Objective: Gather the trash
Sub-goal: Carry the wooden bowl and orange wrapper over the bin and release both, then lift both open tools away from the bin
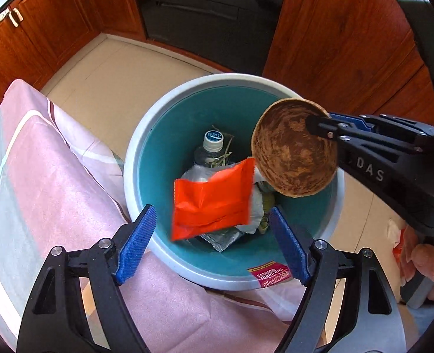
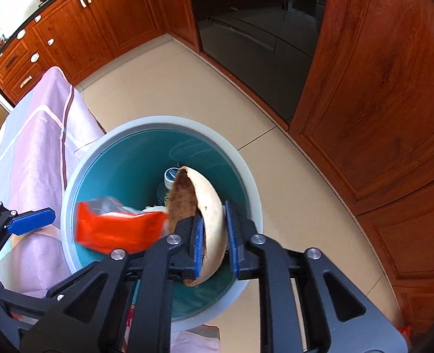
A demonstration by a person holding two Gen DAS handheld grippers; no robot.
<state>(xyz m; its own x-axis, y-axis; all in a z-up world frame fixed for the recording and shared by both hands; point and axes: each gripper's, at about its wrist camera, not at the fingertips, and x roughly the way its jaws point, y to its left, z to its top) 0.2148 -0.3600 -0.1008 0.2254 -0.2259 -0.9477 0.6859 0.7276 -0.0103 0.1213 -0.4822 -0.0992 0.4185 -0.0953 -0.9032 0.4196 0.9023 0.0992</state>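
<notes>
A teal trash bin with a pale rim [image 1: 146, 135] [image 2: 240, 158] stands on the floor below both grippers. My left gripper [image 1: 214, 235] is open above it. A blurred orange wrapper [image 1: 214, 200] [image 2: 119, 232] hangs loose in the air over the bin's mouth, touching neither pad. My right gripper [image 2: 215, 220] [image 1: 320, 120] reaches over the bin's right side with a brown coconut shell half [image 1: 293, 150] [image 2: 211, 206] between its blue pads. A thin gap shows at the right pad. A clear bottle [image 1: 212, 144] and crumpled wrappers lie inside the bin.
A pink and grey striped cloth [image 1: 55, 176] covers the furniture at the bin's left. Red-brown wooden cabinets [image 2: 379, 88] and a dark glass door [image 2: 246, 35] ring the beige tile floor. A person's hand [image 1: 432, 267] holds the right gripper's handle. Orange-white litter [image 1: 399, 235] lies on the floor at right.
</notes>
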